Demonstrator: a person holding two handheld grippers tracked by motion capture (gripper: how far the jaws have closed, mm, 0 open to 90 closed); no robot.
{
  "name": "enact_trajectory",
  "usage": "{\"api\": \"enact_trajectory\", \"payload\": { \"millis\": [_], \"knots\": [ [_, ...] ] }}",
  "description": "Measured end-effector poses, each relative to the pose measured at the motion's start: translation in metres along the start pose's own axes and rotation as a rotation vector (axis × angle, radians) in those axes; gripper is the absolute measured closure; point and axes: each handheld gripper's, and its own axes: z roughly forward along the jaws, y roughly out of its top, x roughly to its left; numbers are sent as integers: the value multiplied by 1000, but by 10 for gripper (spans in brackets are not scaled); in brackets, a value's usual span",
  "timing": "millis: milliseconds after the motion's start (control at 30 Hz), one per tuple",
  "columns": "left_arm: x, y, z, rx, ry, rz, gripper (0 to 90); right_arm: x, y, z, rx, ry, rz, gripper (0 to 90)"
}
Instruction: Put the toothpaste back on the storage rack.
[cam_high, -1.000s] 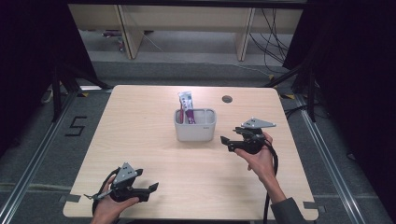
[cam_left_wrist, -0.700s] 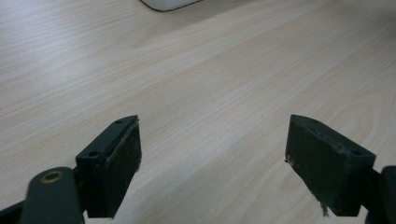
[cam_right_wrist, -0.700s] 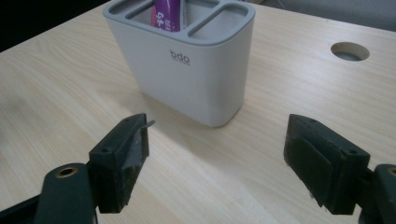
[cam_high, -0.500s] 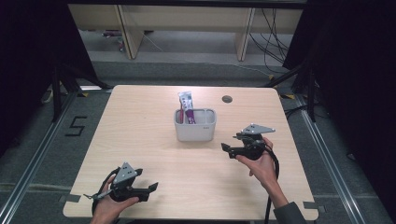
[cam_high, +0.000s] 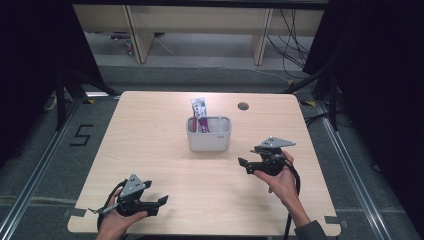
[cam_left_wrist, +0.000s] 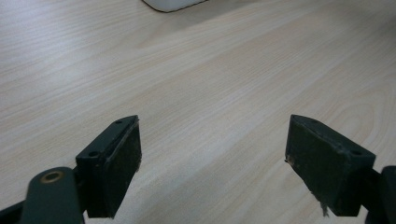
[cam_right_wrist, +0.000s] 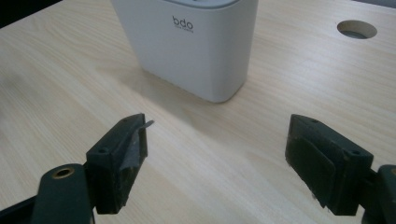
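Being held wide apart over a pale wood table (cam_high: 165, 140), both grippers are sitting empty near a white cup.

Pretty plain setup: the light-grained tabletop is being lit from above, with a round cable hole (cam_high: 243, 106) near its far edge and a "5" marked on the grey floor (cam_high: 55, 165) off to the left. Dark curtains are hanging on both sides, and wooden shelving legs and loose cables are being shown at the back. The white cup (cam_high: 209, 133) is standing upright around the middle of the table with a purple-and-white tube (cam_high: 200, 112) poking out of it. The right gripper (cam_high: 250, 165) is being held near the cup, jaws spread, nothing between them. The left gripper (cam_high: 157, 205) is being held at the near edge, well apart from the cup, jaws also spread and empty.
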Motion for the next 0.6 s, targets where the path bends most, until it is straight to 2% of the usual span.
{"api": "enact_trajectory", "payload": {
  "millis": [100,133,167,200,267,300,333,367,400,433,467,500,567,600],
  "knots": [
    [-2,-1,1,1,1,-6,180,4,-5,-2,4,5,33,221],
    [-2,-1,1,-5,2,-6,180,2,-6,-2,5,11,3,222],
    [-1,-1,2,-1,-5,-4,180,4,-8,-4,19,6,34,222],
    [-2,-1,2,0,-4,-3,180,3,-9,-3,14,3,12,222],
    [-1,-1,1,-1,-3,1,180,5,-13,-3,19,4,20,221],
    [-1,-1,1,-5,-3,-3,180,5,-15,-2,22,23,17,222],
    [-1,-1,1,-5,-2,-6,180,7,-17,-3,35,14,38,221],
    [-1,-1,1,-2,0,-5,180,6,-18,-2,25,26,26,221],
    [-1,-1,1,-1,2,0,180,5,-19,-3,26,14,-3,221],
    [-2,-1,1,-1,1,-1,180,8,-21,-3,27,19,29,222],
    [-1,-1,1,0,-2,1,180,7,-22,-3,32,27,6,222],
    [-1,-1,1,1,-4,2,180,7,-23,-5,37,11,-3,221],
    [-1,-1,1,1,-3,2,181,10,-25,-6,53,10,19,220],
    [-1,-1,1,2,-3,3,181,10,-26,-6,44,26,25,220]
  ]
}}
